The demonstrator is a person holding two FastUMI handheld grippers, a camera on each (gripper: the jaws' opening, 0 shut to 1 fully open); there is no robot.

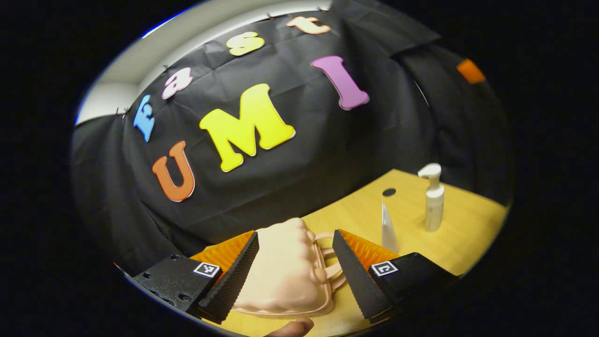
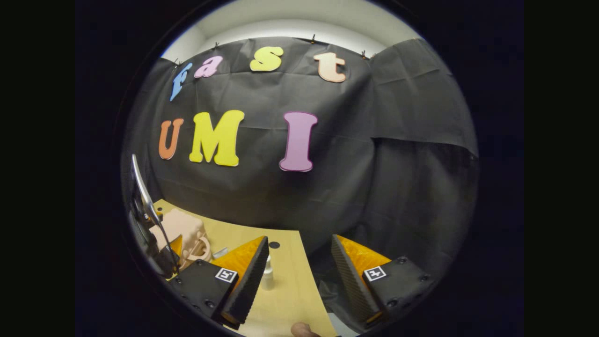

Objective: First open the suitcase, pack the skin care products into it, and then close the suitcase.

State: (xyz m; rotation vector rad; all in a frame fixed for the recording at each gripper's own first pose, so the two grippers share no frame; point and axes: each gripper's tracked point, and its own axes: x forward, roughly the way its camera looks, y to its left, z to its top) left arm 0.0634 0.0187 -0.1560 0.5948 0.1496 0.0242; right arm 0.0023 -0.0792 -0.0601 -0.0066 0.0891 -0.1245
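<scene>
One small pale-pink, shell-ribbed plastic suitcase [image 1: 285, 271] is lying closed on the light wooden table [image 1: 468, 234], sitting at six o'clock in the left gripper view, its looped handle pointing toward three o'clock. The left gripper [image 1: 295, 269] is hanging over it with its two fingers spread wide, one on each side of the case; whether either finger is touching the shell cannot be told. A fingertip of the person's hand [image 1: 295, 326] is showing at the bottom edge.

Two skin care products are standing upright beyond the case, toward four o'clock: one thin white tube [image 1: 388, 229] tapering to a point, near the handle, and one white pump bottle [image 1: 434, 199] farther out. One round dark hole [image 1: 389, 192] is lying in the tabletop behind the tube.

In the right gripper view the right gripper [image 2: 299, 276] is hovering with its fingers spread apart, holding nothing, over the table's right edge. The pump bottle [image 2: 267, 274] is peeking out just beside its left finger, and the suitcase [image 2: 180, 231] is sitting at eight o'clock, with the left gripper [image 2: 164, 255] beside it
</scene>
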